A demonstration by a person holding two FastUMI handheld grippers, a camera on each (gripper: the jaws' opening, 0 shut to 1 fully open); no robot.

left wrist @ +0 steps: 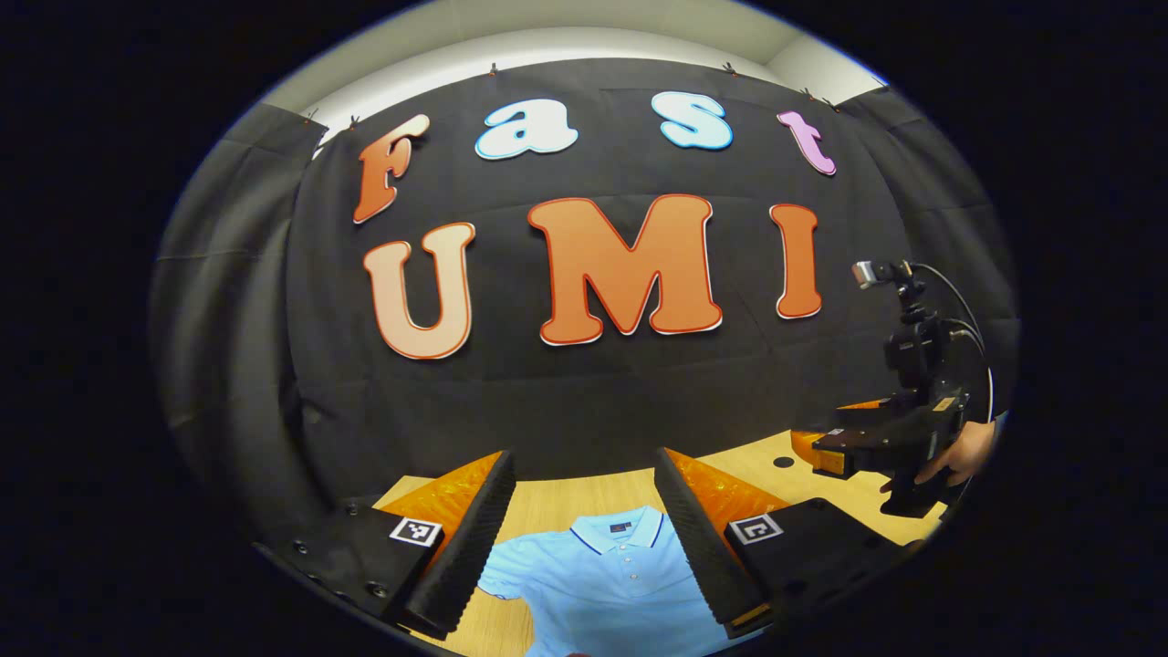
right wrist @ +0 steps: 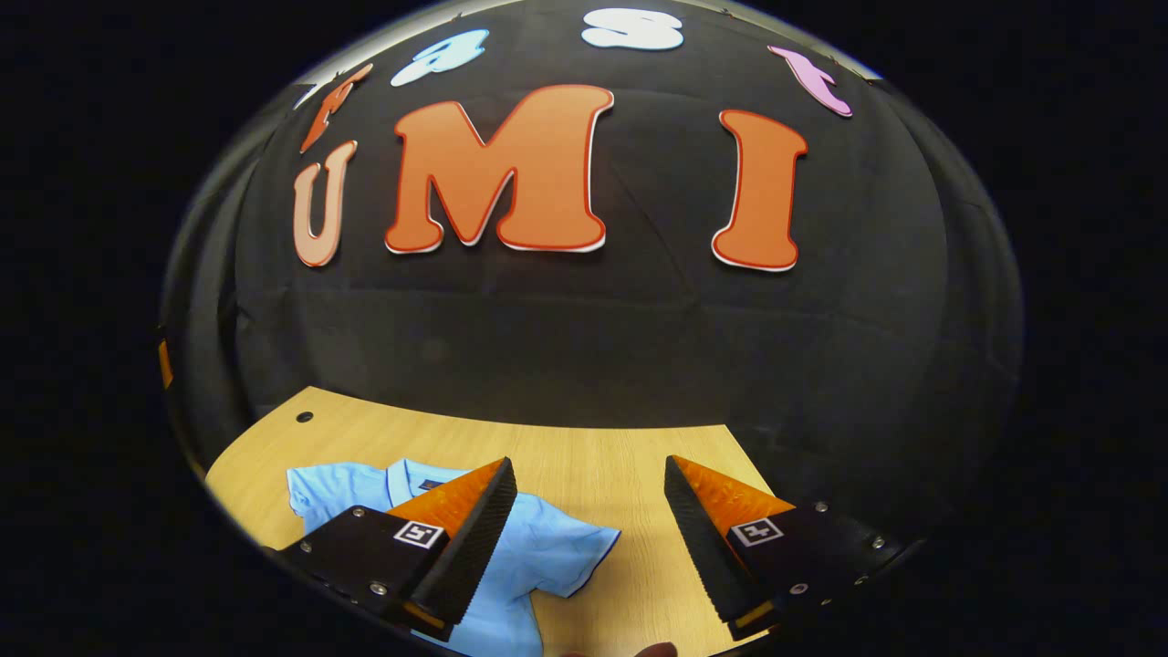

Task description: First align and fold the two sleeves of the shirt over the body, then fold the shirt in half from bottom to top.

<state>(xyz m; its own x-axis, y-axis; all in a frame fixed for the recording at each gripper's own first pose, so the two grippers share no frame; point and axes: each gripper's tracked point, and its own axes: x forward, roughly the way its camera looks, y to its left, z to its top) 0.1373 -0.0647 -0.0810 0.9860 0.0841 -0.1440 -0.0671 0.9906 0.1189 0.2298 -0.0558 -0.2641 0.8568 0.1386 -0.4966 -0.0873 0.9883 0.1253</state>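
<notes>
A light blue polo shirt [left wrist: 607,584] lies flat on the wooden table [left wrist: 557,502], collar toward the far wall. My left gripper [left wrist: 584,538] hangs open above it, the collar showing between its fingers. At the right of the left gripper view, a hand holds the right gripper [left wrist: 890,447] above the table's edge. In the right gripper view, the shirt [right wrist: 538,557] lies lower left with one short sleeve [right wrist: 575,552] spread out toward the middle. My right gripper [right wrist: 589,538] is open above that sleeve's edge, with nothing between its fingers.
The table [right wrist: 584,452] ends at the black cloth wall behind it. A small round hole [right wrist: 304,417] sits near its far left corner in the right gripper view, and another hole [left wrist: 783,462] shows in the left gripper view.
</notes>
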